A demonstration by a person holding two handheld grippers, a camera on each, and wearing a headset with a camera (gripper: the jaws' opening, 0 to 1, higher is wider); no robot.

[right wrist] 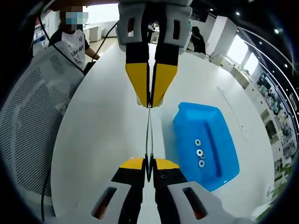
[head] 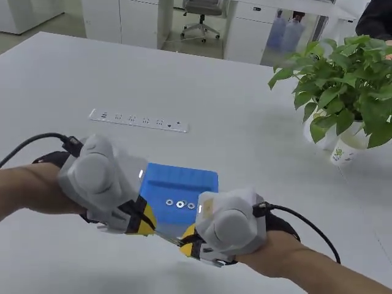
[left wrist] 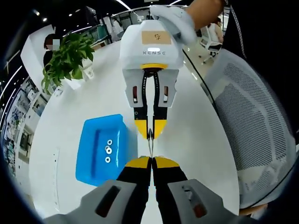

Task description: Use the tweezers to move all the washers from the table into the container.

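Though barely visible, tweezers (right wrist: 149, 135) sit pinched by left gripper (left wrist: 151, 159) and right gripper (right wrist: 148, 161); container (right wrist: 186, 122) beside holds three washers (right wrist: 199, 152).

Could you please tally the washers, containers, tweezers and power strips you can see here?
Washers: 3
Container: 1
Tweezers: 1
Power strip: 1
Total: 6
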